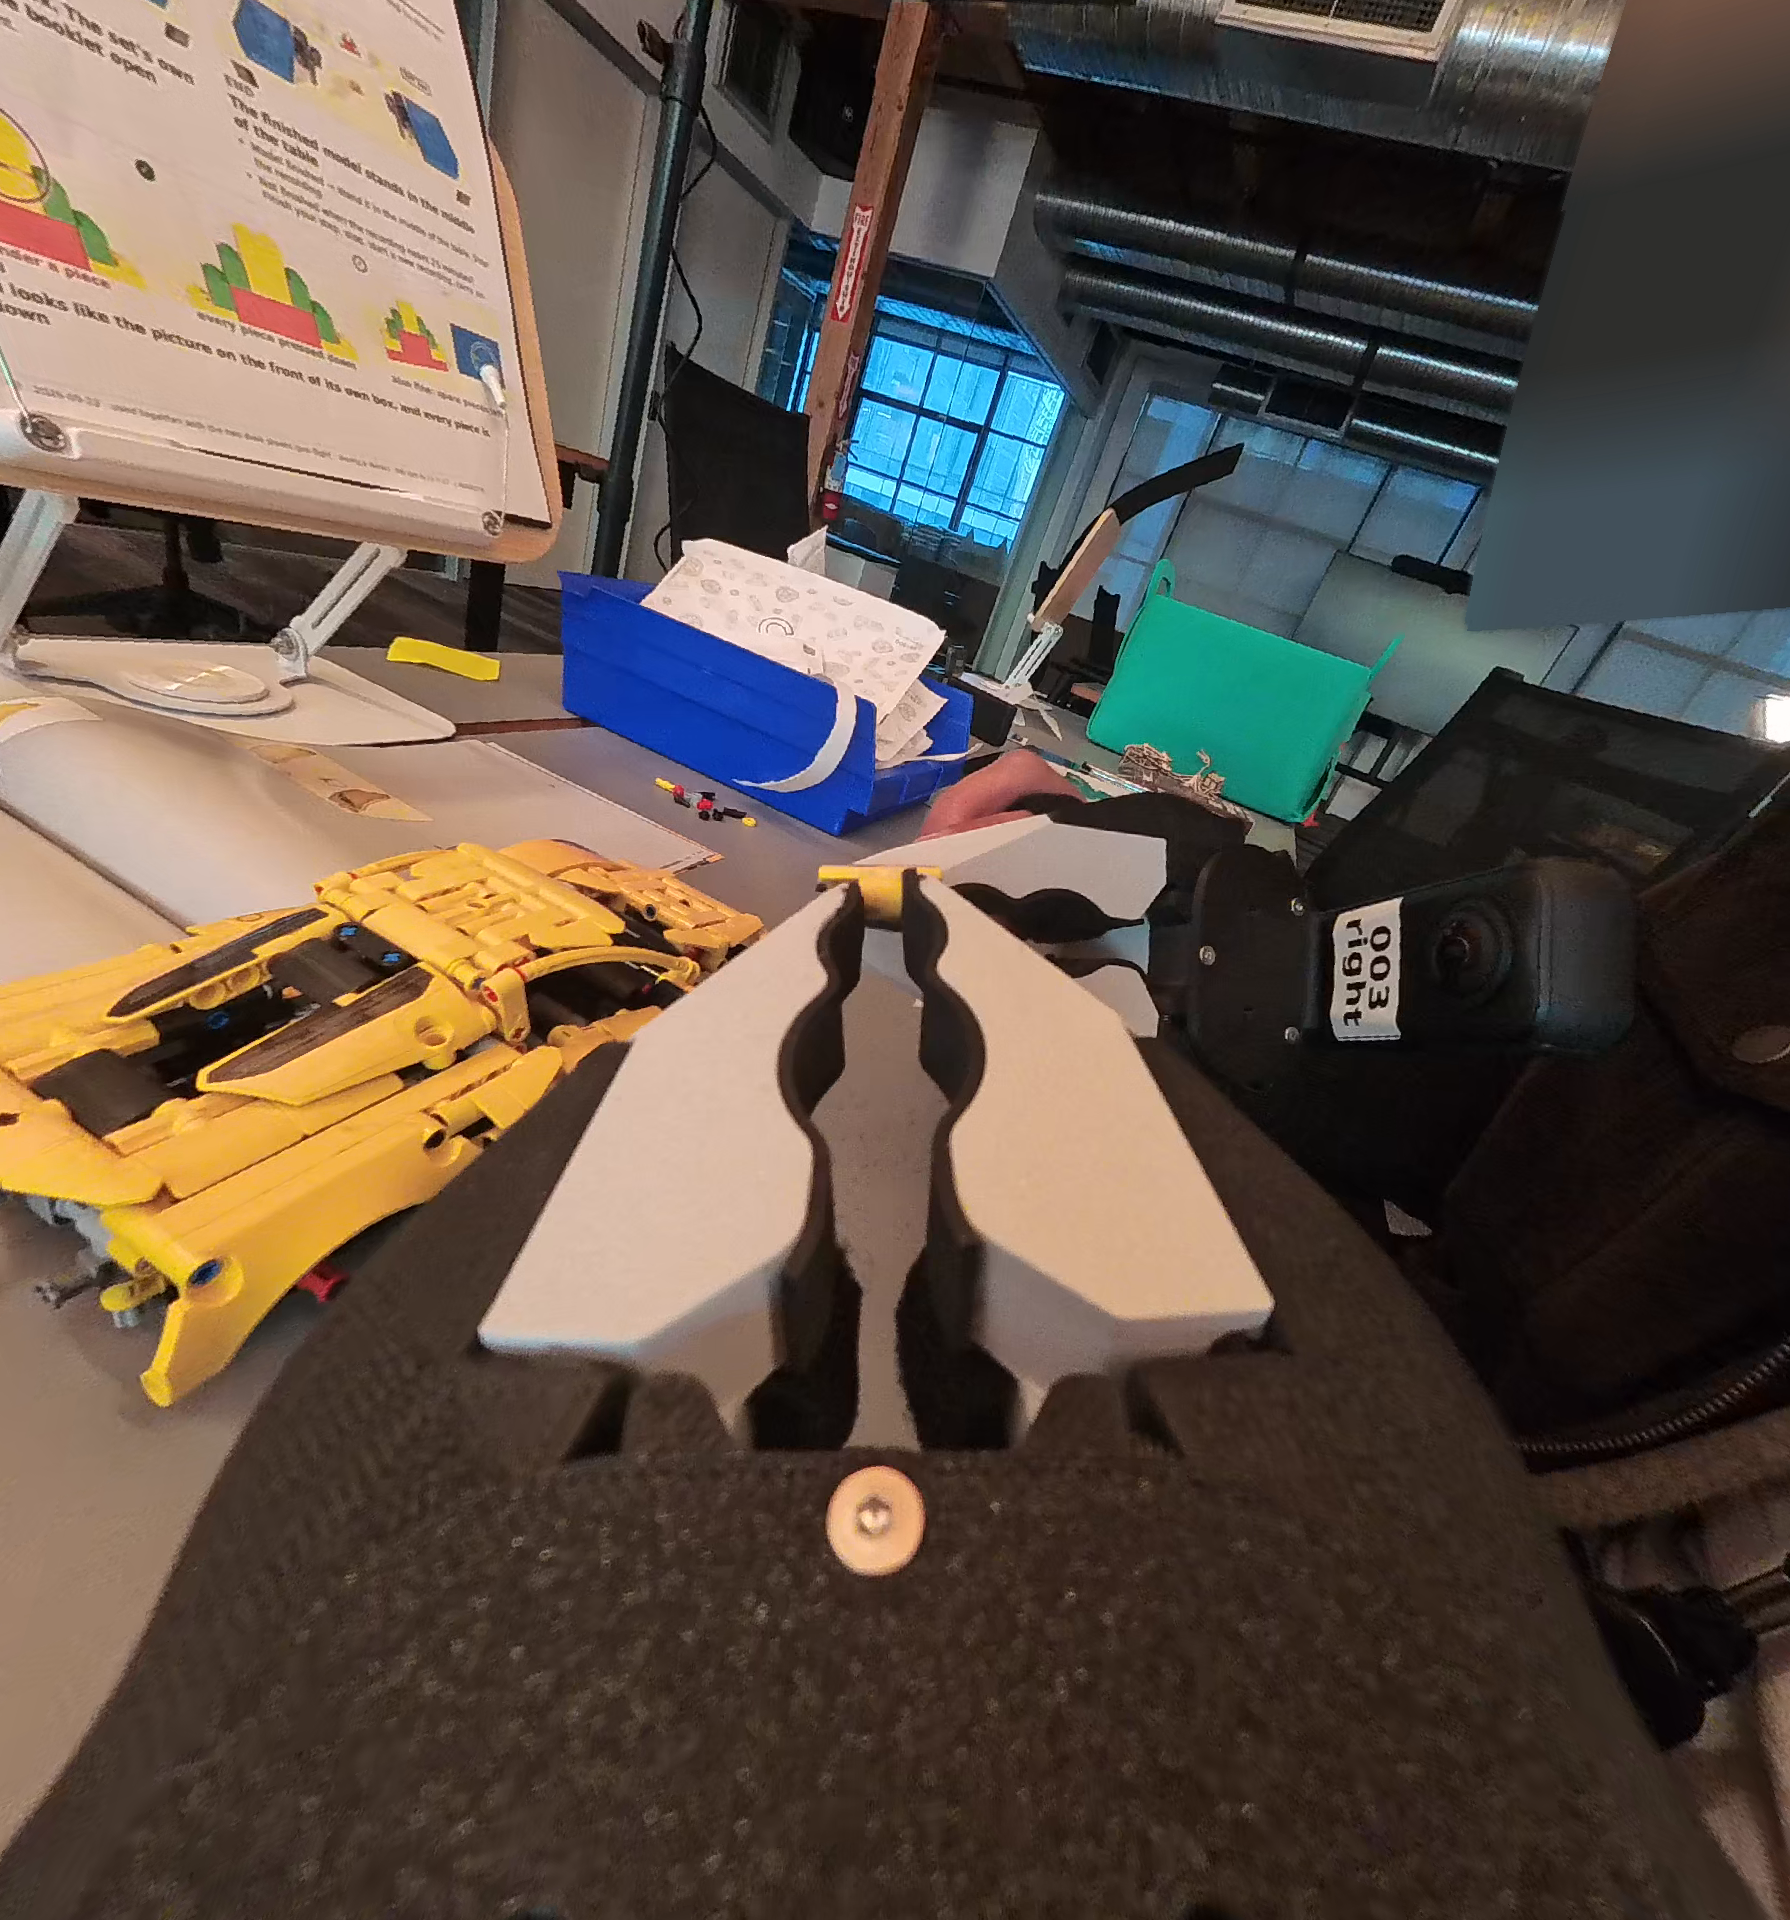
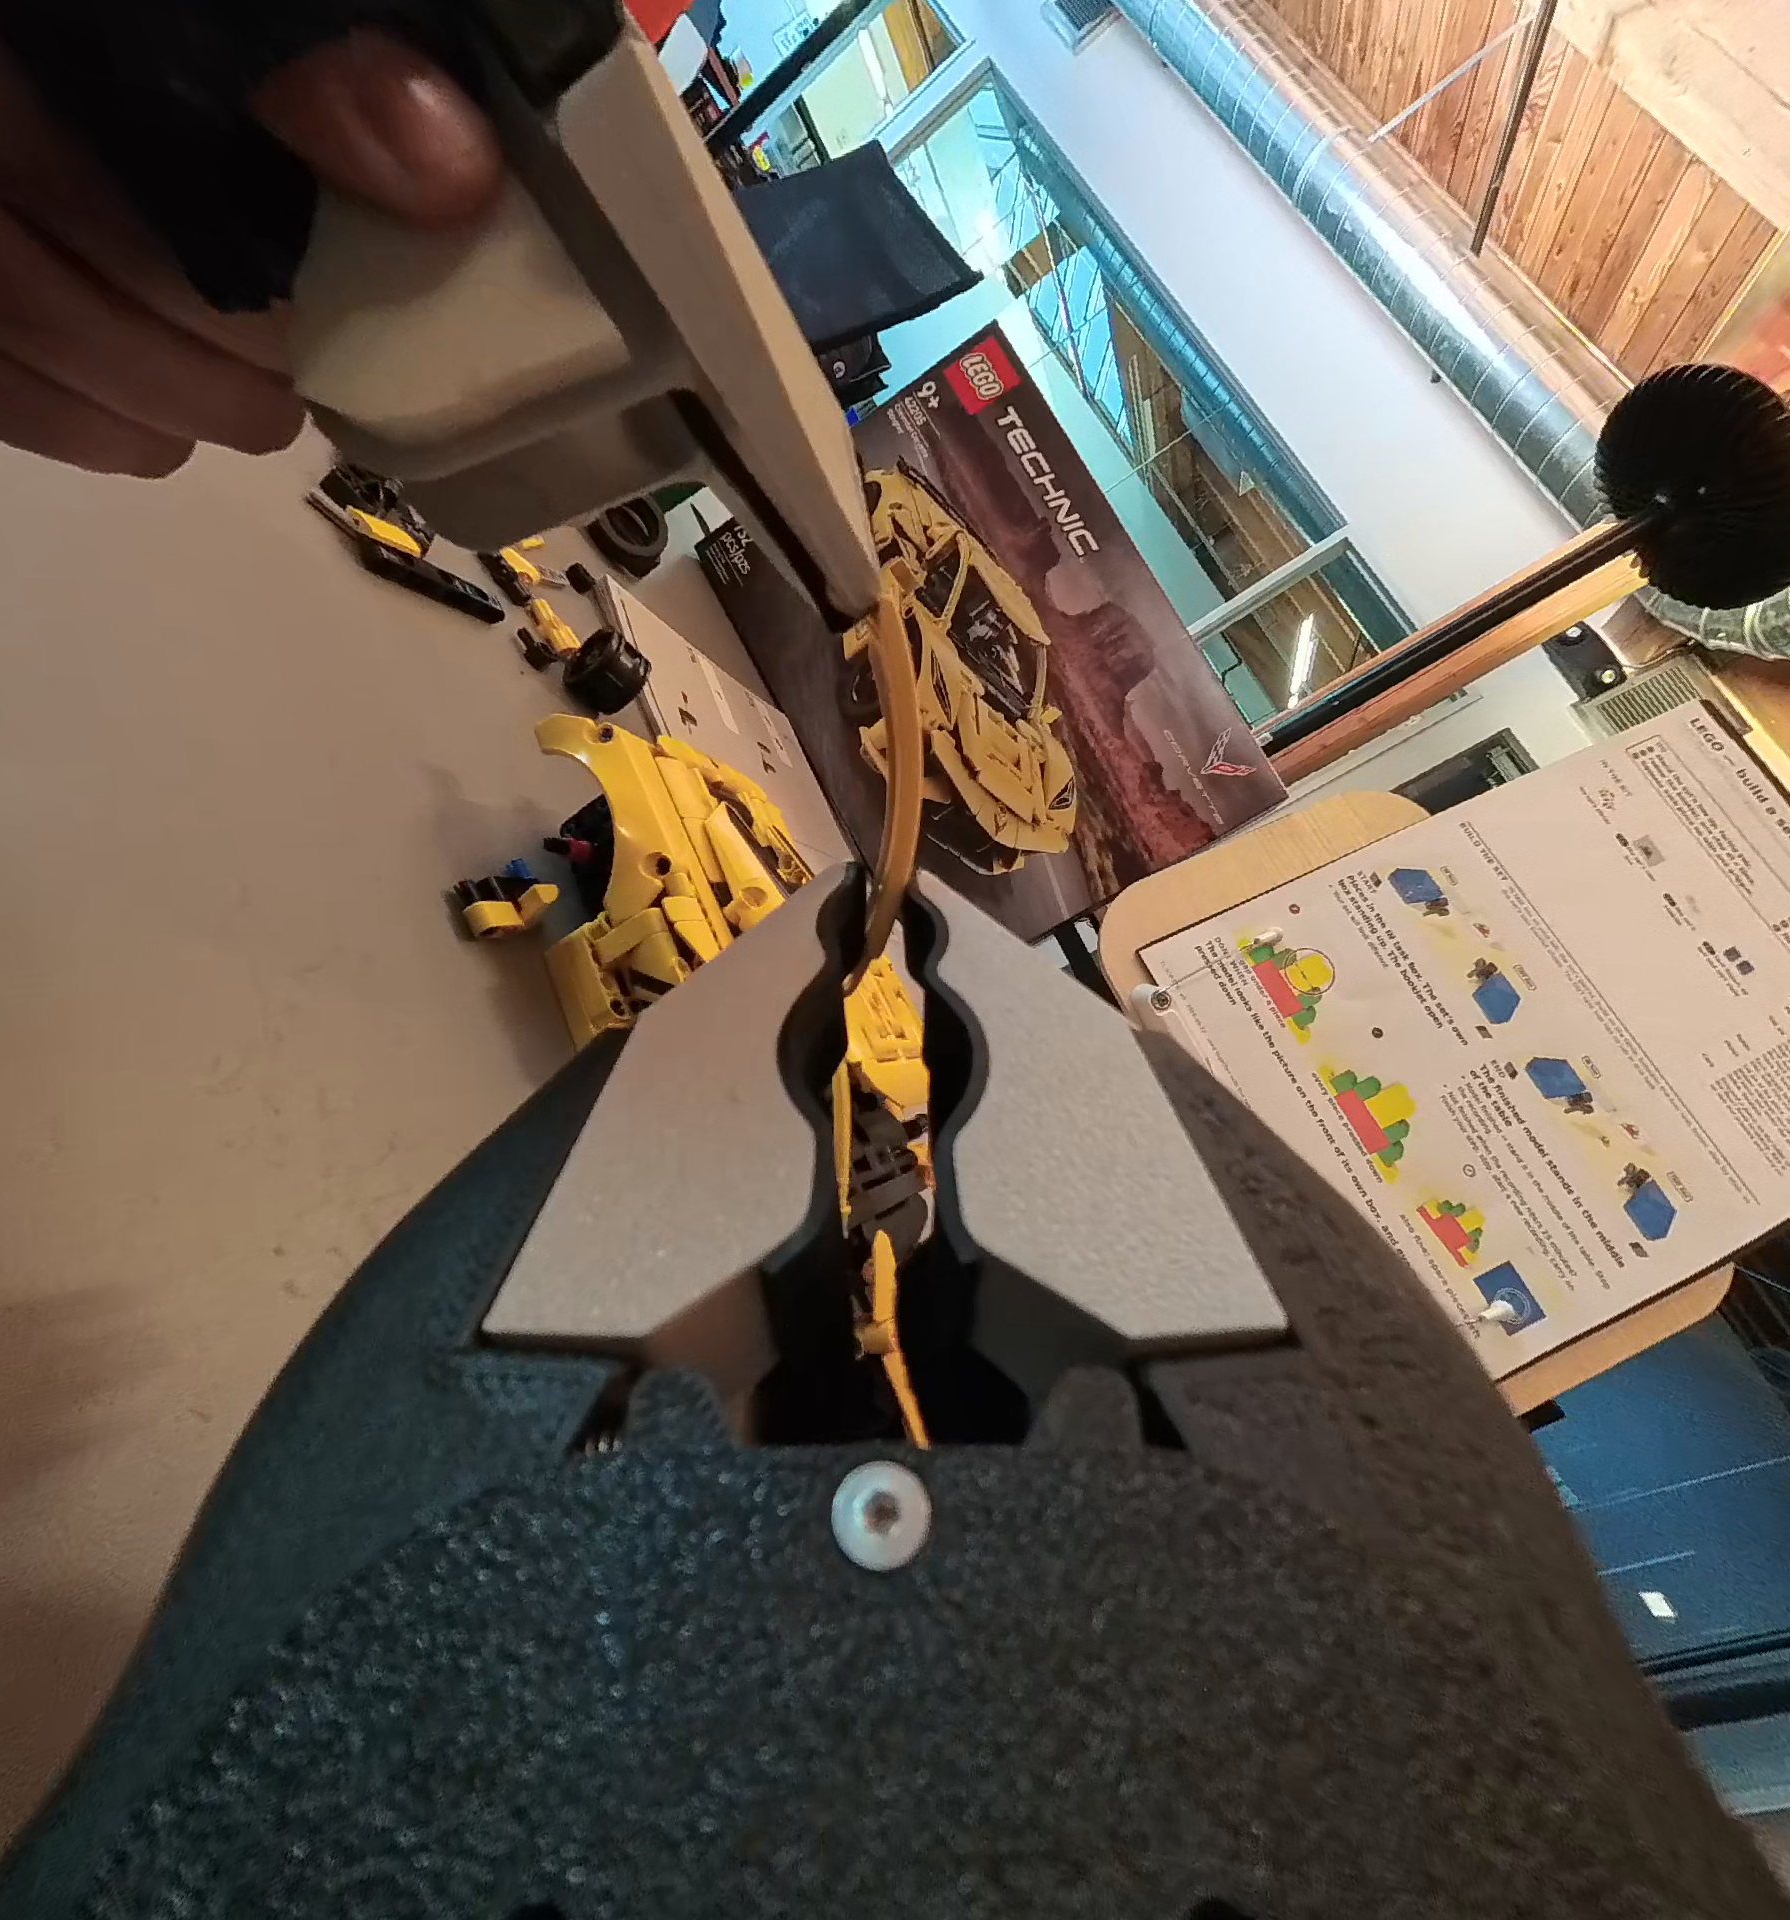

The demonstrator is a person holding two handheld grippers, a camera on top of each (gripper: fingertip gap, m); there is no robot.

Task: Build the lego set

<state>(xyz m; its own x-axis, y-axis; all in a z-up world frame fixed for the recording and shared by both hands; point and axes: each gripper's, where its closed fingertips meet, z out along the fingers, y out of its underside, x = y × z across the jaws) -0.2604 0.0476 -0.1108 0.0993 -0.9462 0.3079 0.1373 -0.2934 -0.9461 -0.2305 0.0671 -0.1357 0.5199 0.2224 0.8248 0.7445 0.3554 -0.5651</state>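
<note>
Left gripper clamped on small yellow connector at one end of thin yellow flexible rod. Right gripper pinched on rod's other end. Yellow lego car on desk at left, loose parts farther off.

Grey table — yellow car, blue bin.

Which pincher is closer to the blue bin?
Left. The left gripper, pinching a yellow piece, points toward the blue bin; the right gripper sits just behind it.
</note>
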